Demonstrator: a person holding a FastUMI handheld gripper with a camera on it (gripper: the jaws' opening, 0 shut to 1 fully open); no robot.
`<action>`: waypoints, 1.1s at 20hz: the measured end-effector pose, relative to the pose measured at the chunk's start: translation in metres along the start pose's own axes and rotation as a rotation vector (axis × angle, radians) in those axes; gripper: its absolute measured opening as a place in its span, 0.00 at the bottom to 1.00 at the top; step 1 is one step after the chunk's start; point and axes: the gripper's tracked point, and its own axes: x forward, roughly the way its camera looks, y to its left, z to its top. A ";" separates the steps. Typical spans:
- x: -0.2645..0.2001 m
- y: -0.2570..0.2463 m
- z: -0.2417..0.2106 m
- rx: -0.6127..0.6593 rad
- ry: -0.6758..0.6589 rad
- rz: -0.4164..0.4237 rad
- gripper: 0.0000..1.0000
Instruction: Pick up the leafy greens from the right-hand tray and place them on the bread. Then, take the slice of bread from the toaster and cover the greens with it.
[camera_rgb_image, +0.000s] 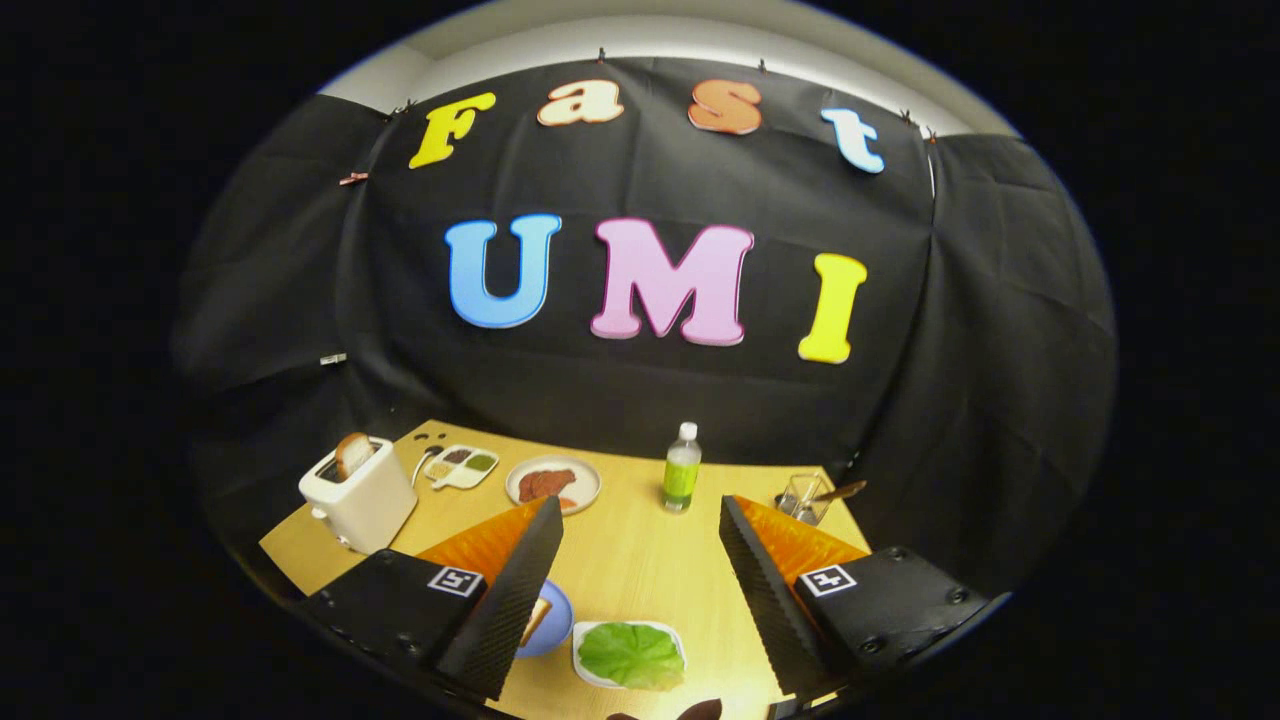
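The gripper (640, 560) hangs above a wooden table (630, 560), its fingers spread wide with nothing between them. The leafy greens (631, 655) lie flat on a white tray (590, 672) between the fingers, long axis running side to side. A slice of bread (535, 620) on a blue plate (556, 622) peeks out just beside the left finger. Beyond the left finger, a white toaster (360, 497) holds a slice (352, 455) upright. Beyond the fingers stand a sauce dish (461, 466), a plate of meat (553, 484), a green bottle (682, 470) whose label is unreadable, and a clear holder (803, 497).

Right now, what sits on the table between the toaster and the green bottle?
In the gripper view, two things lie between the toaster and the green bottle: a small divided dish of condiments and a plate of brown meat. The tongs hang open.
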 end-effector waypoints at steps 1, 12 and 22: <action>0.006 -0.005 -0.018 0.002 0.039 0.016 0.98; 0.056 -0.016 -0.185 -0.217 0.396 0.229 0.96; 0.076 -0.001 -0.283 -0.293 0.637 0.368 0.83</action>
